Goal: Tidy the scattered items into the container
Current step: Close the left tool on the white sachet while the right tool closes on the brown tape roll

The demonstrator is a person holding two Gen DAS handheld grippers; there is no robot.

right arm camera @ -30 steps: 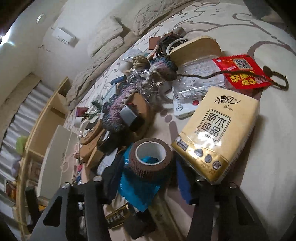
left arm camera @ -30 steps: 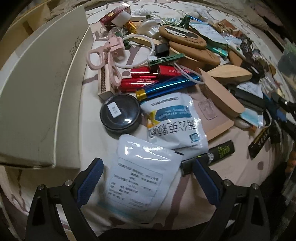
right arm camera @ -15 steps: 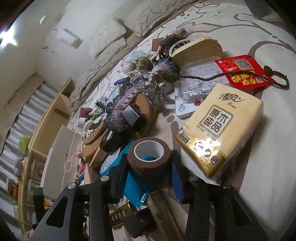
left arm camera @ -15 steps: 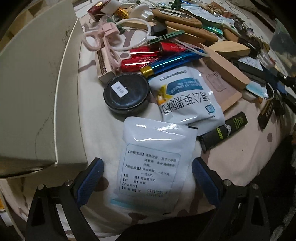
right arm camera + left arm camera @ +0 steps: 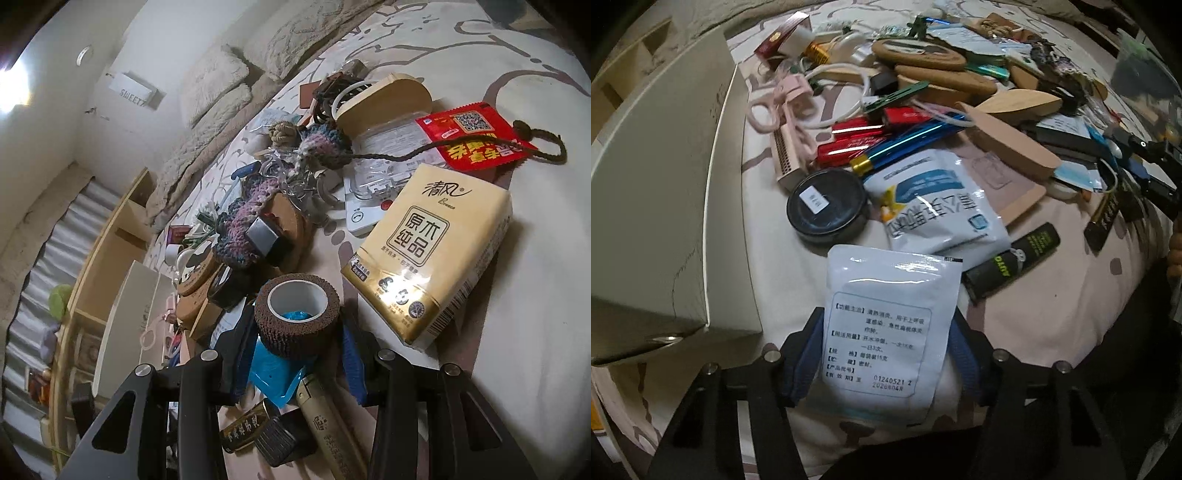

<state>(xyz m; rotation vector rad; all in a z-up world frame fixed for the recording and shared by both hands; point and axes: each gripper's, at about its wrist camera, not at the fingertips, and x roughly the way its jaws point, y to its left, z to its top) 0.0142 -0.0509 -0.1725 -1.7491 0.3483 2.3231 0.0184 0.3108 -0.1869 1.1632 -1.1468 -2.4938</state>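
Observation:
A white printed sachet (image 5: 882, 325) lies on the bedspread, and my left gripper (image 5: 882, 354) is closing its jaws on it, the blue pads (image 5: 803, 354) touching both of its long edges. The open white box (image 5: 665, 184) stands just left of it. In the right wrist view my right gripper (image 5: 297, 350) is shut on a brown tape roll (image 5: 297, 314) that rests on a blue packet (image 5: 275, 373). The same white box (image 5: 125, 314) shows far left there.
Beyond the sachet lie a black round tin (image 5: 827, 210), a blue-and-white pouch (image 5: 938, 199), a black lighter (image 5: 1012, 262), red and blue tubes and wooden pieces. Near the roll sit a yellow tissue pack (image 5: 428, 251), a red sachet (image 5: 476, 140) and knitted cord.
The left jaws have gone from wide apart to pressed against the white sachet. The right jaws drew in a little around the tape roll; that hand stayed in place.

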